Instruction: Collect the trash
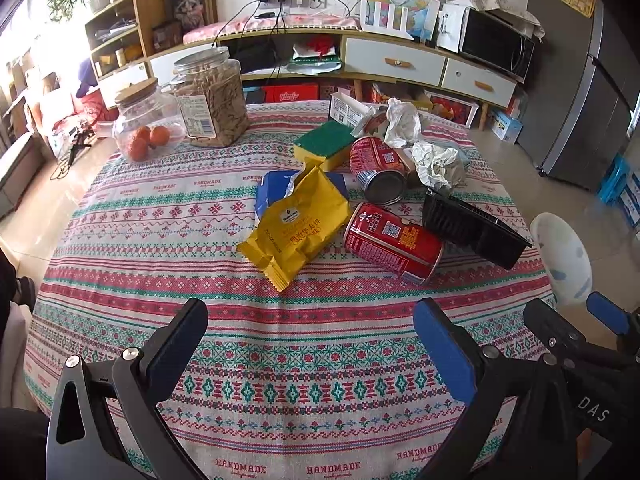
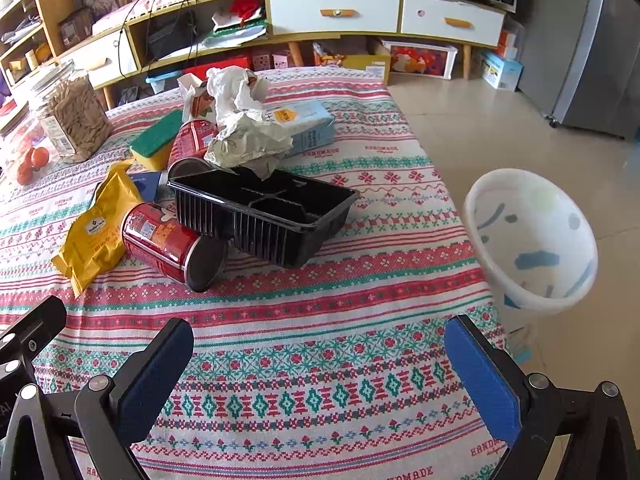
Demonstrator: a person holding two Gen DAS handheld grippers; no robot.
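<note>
Trash lies in a heap on the patterned tablecloth [image 1: 168, 240]: a yellow snack wrapper [image 1: 296, 224], two red cans on their sides [image 1: 394, 244] [image 1: 378, 168], a black plastic tray [image 1: 476, 228] and crumpled paper [image 1: 438, 164]. The right wrist view shows the same wrapper [image 2: 96, 236], near can [image 2: 172, 242], tray [image 2: 264, 216] and paper [image 2: 248, 136]. A white bin [image 2: 532, 240] stands on the floor right of the table. My left gripper [image 1: 310, 344] is open and empty above the near tablecloth. My right gripper [image 2: 318, 364] is open and empty, near the table's right edge.
A yellow-green sponge [image 1: 326, 142], a blue pack [image 1: 280, 188], a light blue carton [image 2: 308, 124], a jar of snacks [image 1: 212, 100] and a jar with oranges [image 1: 146, 124] stand further back. A sideboard [image 1: 396, 60] and a fridge [image 1: 588, 92] are behind.
</note>
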